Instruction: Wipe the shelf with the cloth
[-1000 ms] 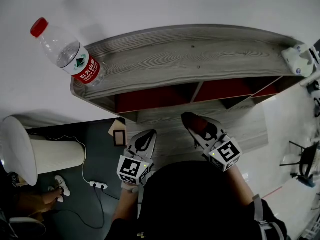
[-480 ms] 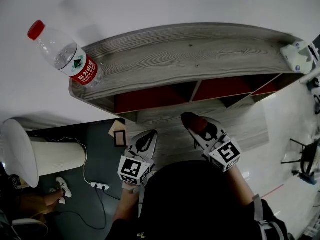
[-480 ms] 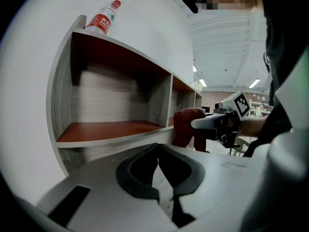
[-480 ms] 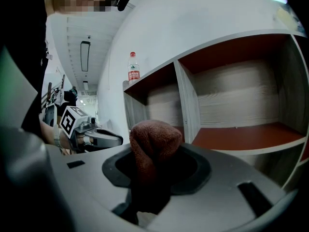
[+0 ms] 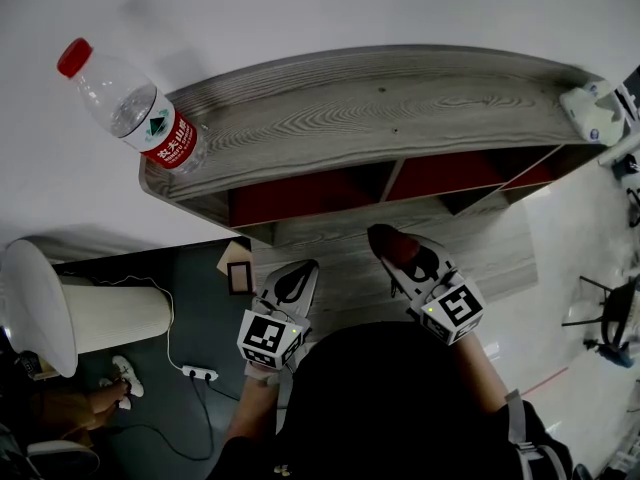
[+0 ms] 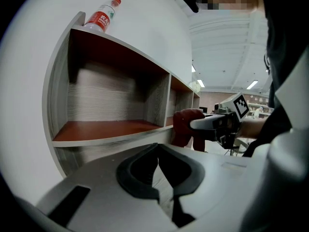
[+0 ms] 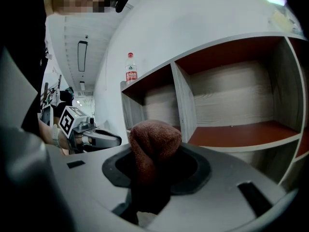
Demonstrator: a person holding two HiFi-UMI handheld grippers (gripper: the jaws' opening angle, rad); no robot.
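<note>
A grey wood-grain shelf [image 5: 380, 108] with red-floored compartments [image 7: 241, 132] stands against a white wall. My right gripper [image 5: 385, 240] is shut on a reddish-brown cloth [image 7: 153, 139], bunched between its jaws just in front of the shelf's lower board. In the left gripper view the cloth [image 6: 187, 124] hangs off the right gripper a little short of the shelf's front edge. My left gripper [image 5: 297, 280] hovers lower left of it, its jaws shut with nothing between them [image 6: 158, 170]. A leftmost compartment [image 6: 106, 127] lies ahead of the left gripper.
A water bottle with a red cap and red label [image 5: 130, 103] stands on the shelf top at its left end. A white object [image 5: 590, 113] sits on the top's right end. A white round bin [image 5: 70, 303], a power strip with cable [image 5: 195, 370] and a small frame [image 5: 238, 273] lie on the dark floor at left.
The right gripper with the cloth has shifted slightly to the right and down. The left gripper has barely moved.
</note>
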